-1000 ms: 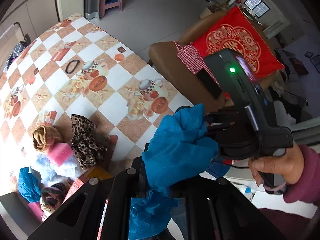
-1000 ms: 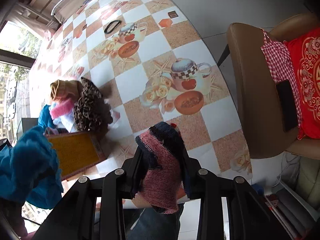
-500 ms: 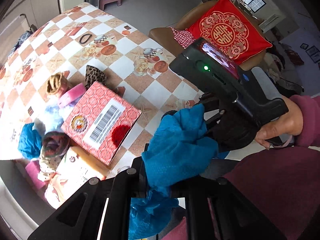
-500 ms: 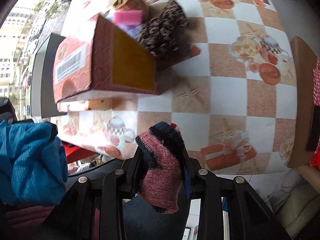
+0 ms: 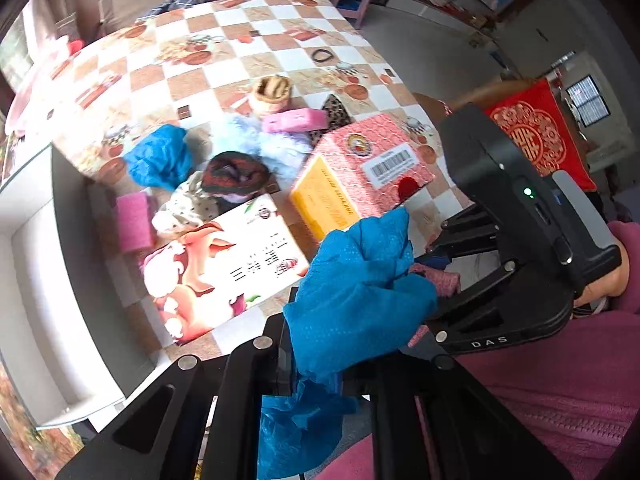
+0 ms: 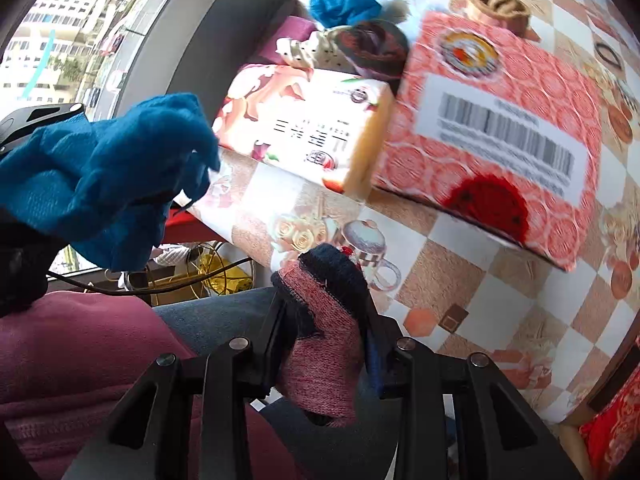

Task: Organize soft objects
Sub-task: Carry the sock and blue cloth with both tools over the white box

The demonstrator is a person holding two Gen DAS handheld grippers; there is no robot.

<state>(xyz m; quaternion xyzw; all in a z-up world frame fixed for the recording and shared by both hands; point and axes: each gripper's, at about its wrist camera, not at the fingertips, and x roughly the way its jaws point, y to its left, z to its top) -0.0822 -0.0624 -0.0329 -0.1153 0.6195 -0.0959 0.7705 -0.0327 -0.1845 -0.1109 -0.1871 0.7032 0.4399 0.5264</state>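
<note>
My left gripper (image 5: 320,360) is shut on a blue cloth (image 5: 360,292), held off the near table edge; the cloth also shows in the right wrist view (image 6: 100,188). My right gripper (image 6: 324,336) is shut on a pink and navy knitted sock (image 6: 324,344), also off the near edge. On the table lie more soft things: a blue cloth (image 5: 160,156), a dark striped roll (image 5: 234,172), a spotted white piece (image 5: 188,208), a pale fluffy piece (image 5: 260,140), pink rolls (image 5: 294,120), a tan roll (image 5: 270,94) and a leopard piece (image 5: 334,108).
A red patterned box (image 5: 372,160) and a white and pink box (image 5: 224,264) stand on the checked tablecloth (image 5: 200,64) near its front edge. A black hair tie (image 5: 322,55) lies farther back. A grey sill (image 5: 52,280) runs along the left. A chair with a red cushion (image 5: 536,136) stands right.
Both grippers, still holding their cloths, have swung left along the table's near edge. The boxes and the pile of soft things now lie straight ahead and closer.
</note>
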